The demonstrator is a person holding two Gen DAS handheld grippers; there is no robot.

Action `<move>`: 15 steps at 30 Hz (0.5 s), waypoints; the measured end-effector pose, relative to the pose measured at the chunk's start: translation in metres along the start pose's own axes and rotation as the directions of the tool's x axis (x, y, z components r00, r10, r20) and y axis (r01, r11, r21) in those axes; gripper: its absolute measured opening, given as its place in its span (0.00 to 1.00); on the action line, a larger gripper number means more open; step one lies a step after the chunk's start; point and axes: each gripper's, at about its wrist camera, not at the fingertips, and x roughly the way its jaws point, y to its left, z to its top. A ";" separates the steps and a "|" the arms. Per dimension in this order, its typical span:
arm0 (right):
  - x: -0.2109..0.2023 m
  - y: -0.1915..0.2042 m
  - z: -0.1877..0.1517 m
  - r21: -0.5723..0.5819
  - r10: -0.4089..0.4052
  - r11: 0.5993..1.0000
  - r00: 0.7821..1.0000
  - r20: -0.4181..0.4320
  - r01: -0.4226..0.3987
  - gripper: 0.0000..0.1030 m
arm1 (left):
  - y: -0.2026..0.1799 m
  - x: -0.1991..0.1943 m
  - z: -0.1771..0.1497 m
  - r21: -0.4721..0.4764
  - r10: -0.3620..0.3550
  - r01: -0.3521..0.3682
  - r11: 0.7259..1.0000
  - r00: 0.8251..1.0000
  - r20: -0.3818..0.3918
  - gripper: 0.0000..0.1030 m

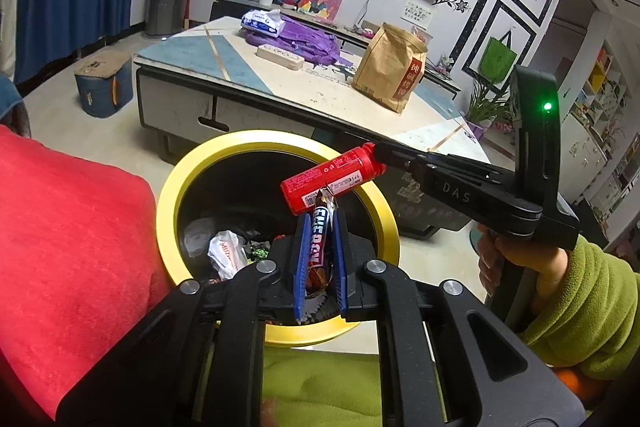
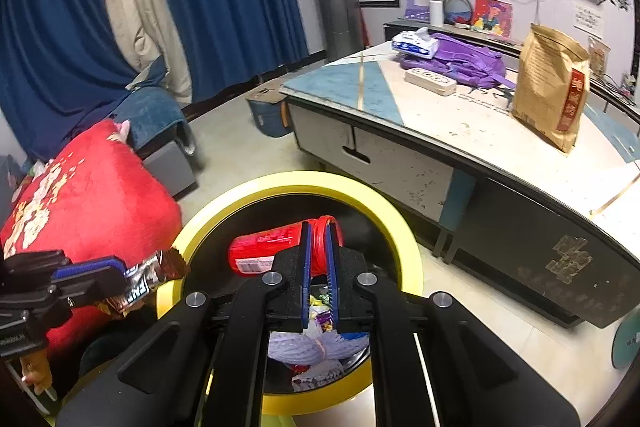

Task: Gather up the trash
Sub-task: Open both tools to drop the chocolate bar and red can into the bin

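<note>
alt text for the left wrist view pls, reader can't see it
Left gripper is shut on an energy bar wrapper over a yellow-rimmed trash bin holding trash. Right gripper holds a red bottle by its cap above the same bin; a cluttered coffee table stands behind.

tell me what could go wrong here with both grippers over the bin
1. The right gripper pinches the red bottle only at its cap end, so the long body could swing or slip out early.
2. The bottle hangs just above the wrapper in the left gripper; the two may bump on release.
3. In the right wrist view the wrapper sits over the yellow rim, so it might drop outside the bin.
</note>
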 end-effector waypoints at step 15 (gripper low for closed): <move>-0.020 -0.013 0.004 0.057 -0.035 0.998 0.998 0.050 0.032 0.61 | 0.016 0.000 0.004 -0.044 0.055 -0.054 0.998 0.998 0.019 0.77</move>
